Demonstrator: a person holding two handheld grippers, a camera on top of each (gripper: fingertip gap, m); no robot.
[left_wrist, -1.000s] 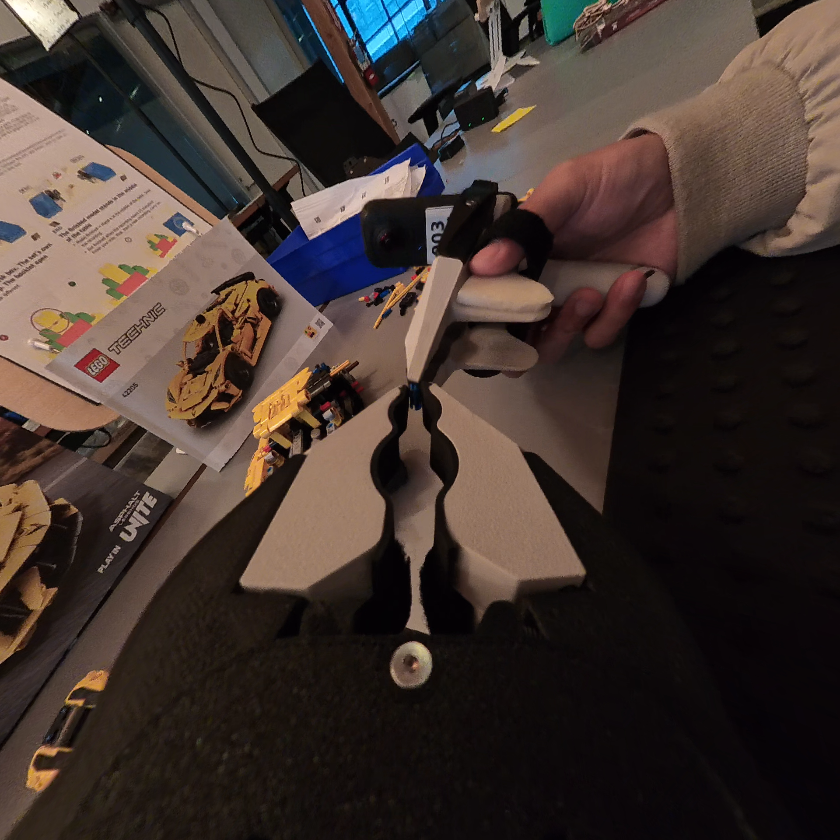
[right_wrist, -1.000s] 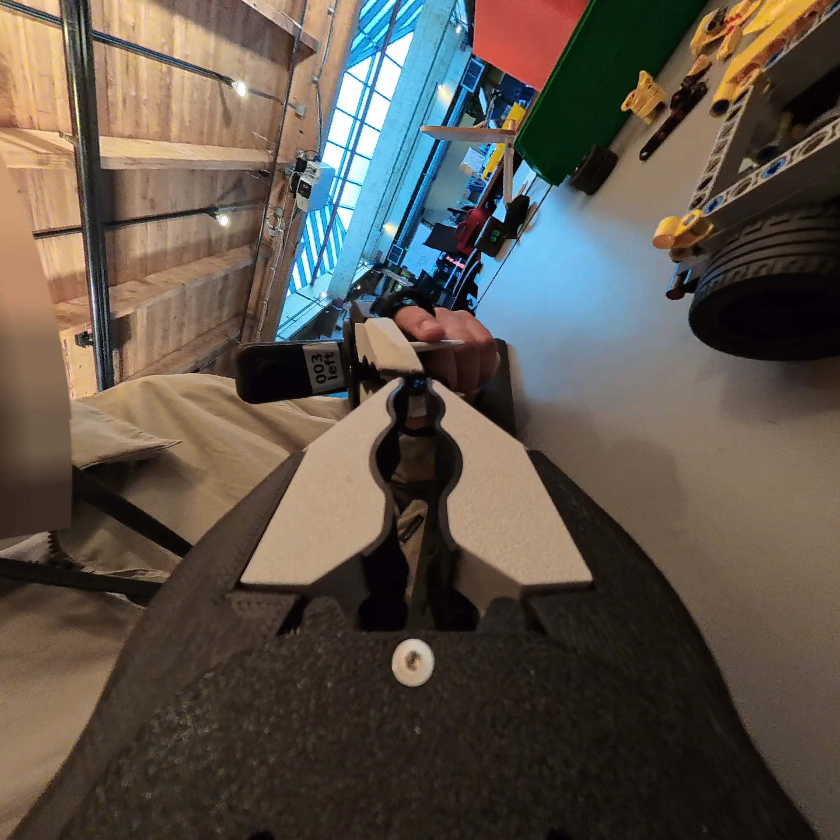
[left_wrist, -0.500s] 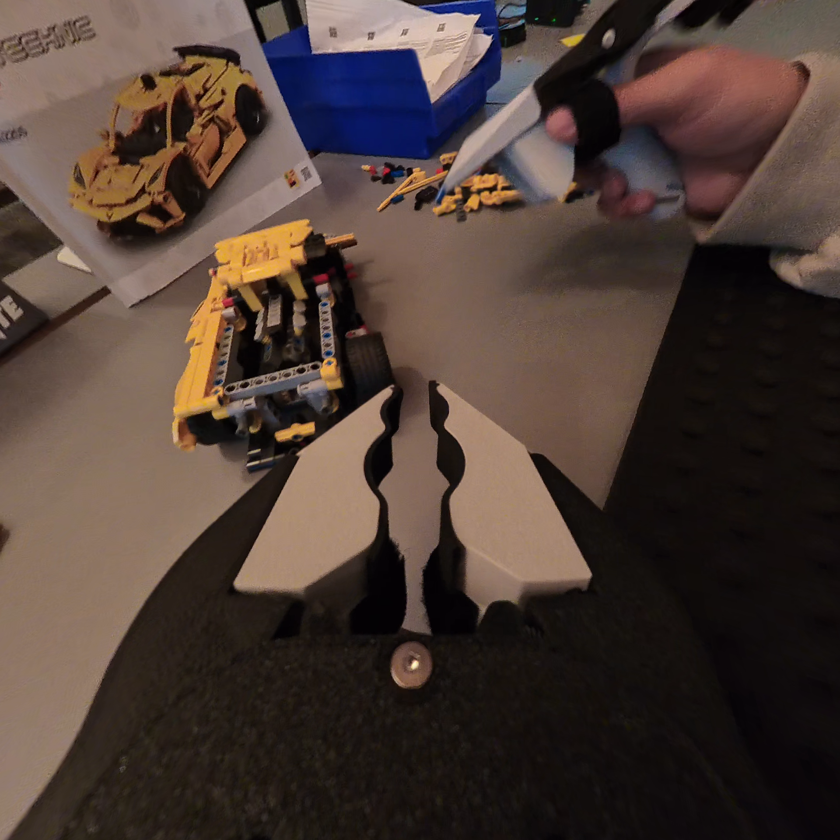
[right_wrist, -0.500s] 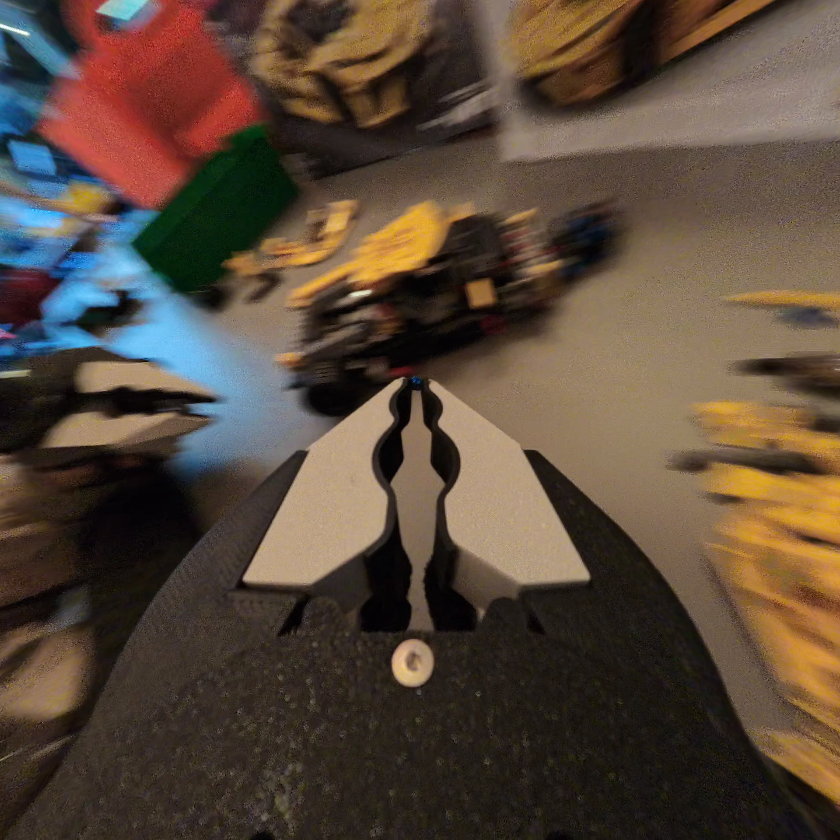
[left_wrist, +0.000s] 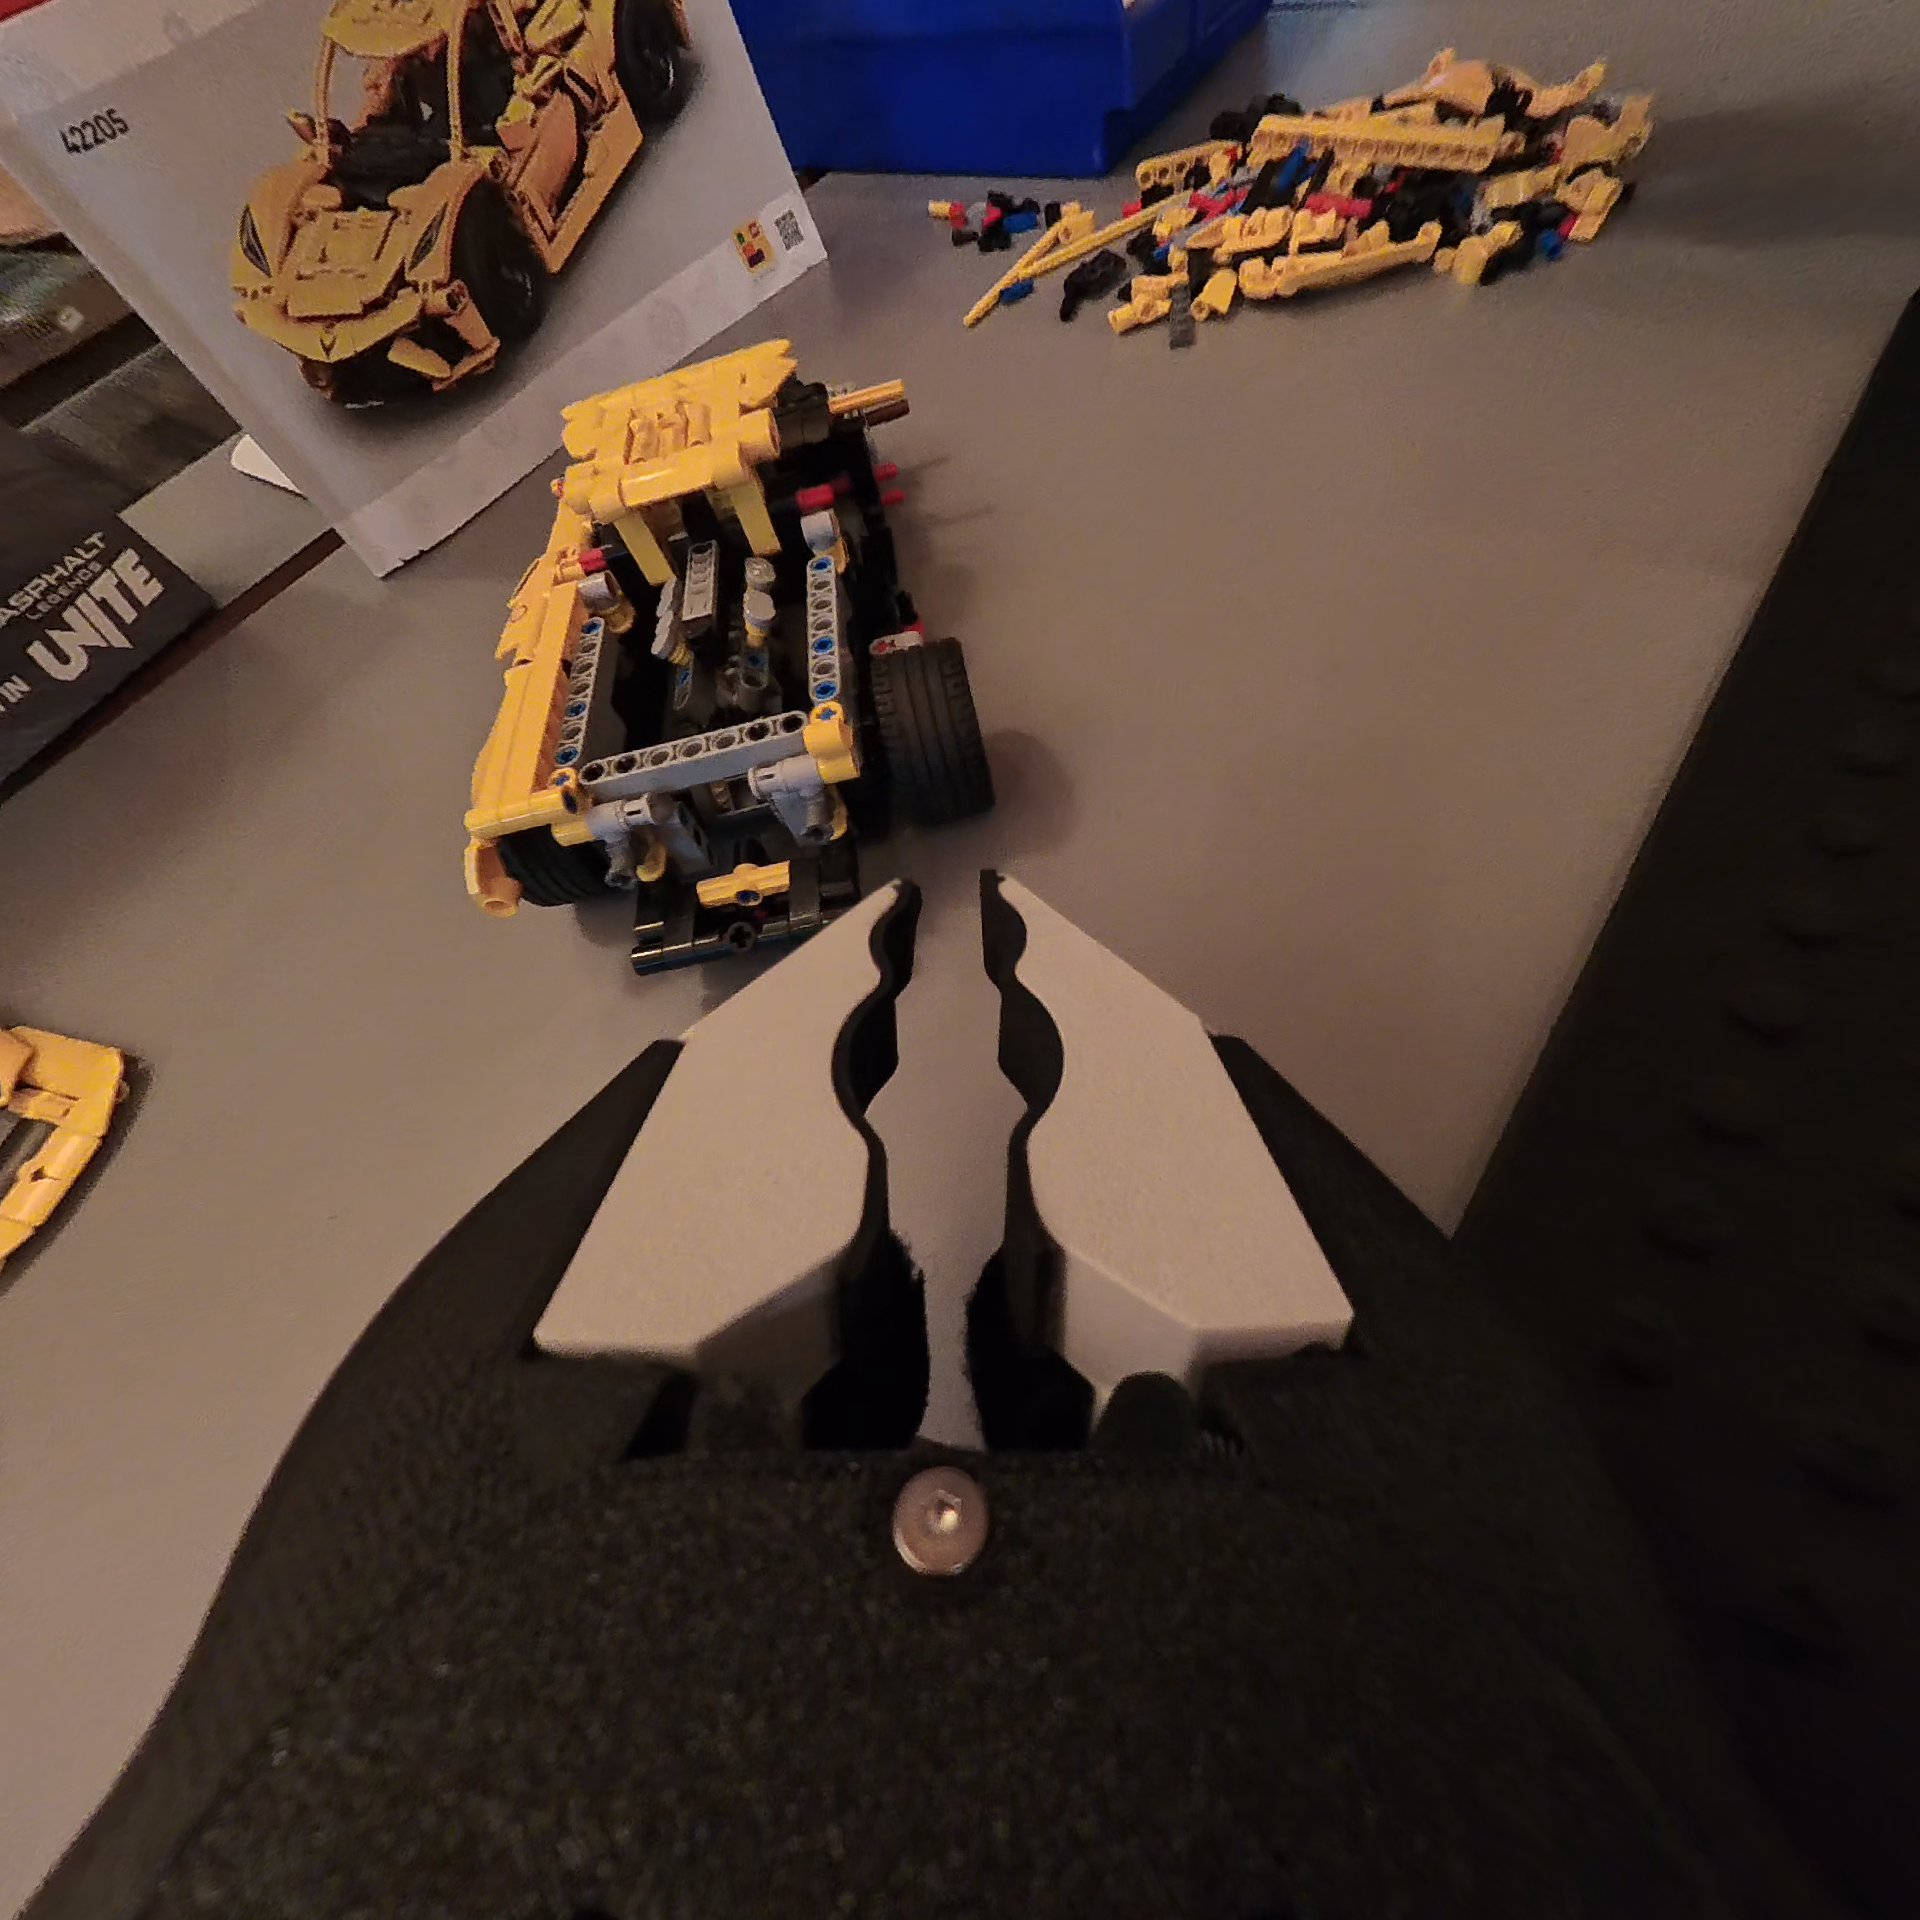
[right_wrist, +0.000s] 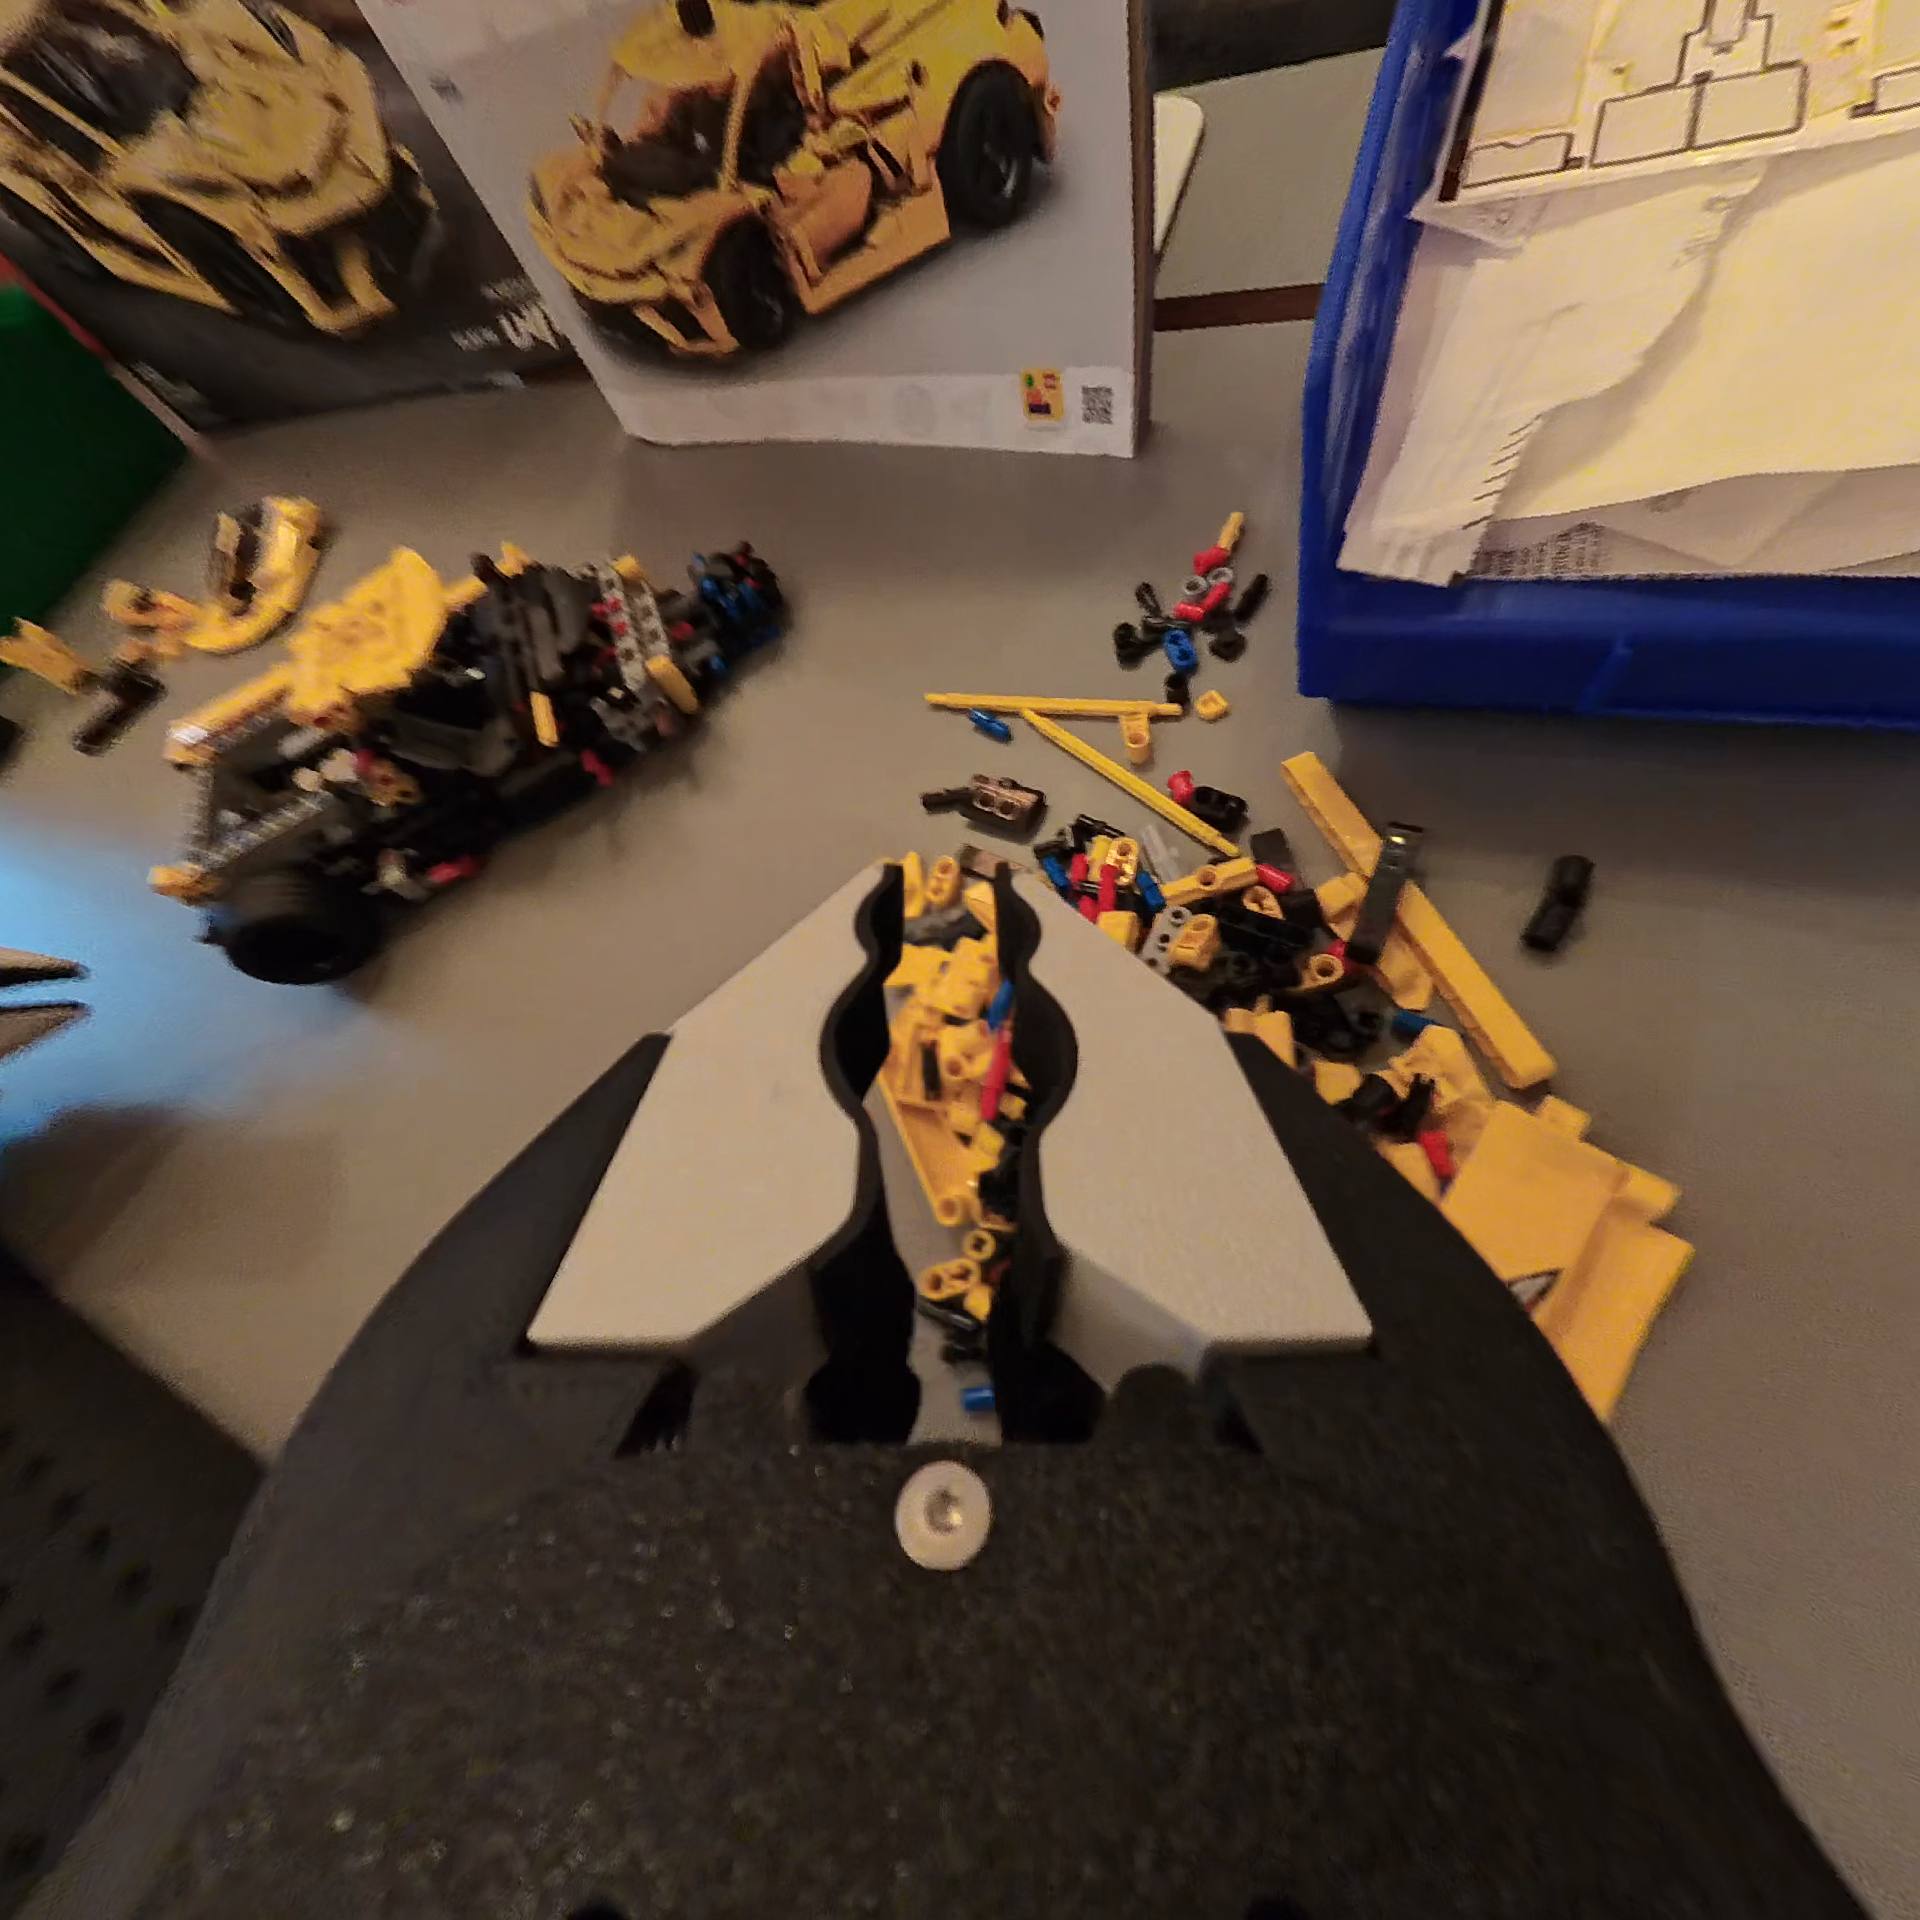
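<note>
Sitting at the back of the grey desk (right_wrist: 1714, 790), a blue plastic bin (right_wrist: 1455, 644) holds crumpled white paper sheets (right_wrist: 1683, 343). The left gripper (left_wrist: 948, 883) hangs empty with its jaws a little apart, just beside the rear of a half-built yellow and black brick car (left_wrist: 707, 665). The right gripper (right_wrist: 948, 878) is also empty and a little apart, above a heap of small yellow, black, red and blue bricks (right_wrist: 1278, 956).
</note>
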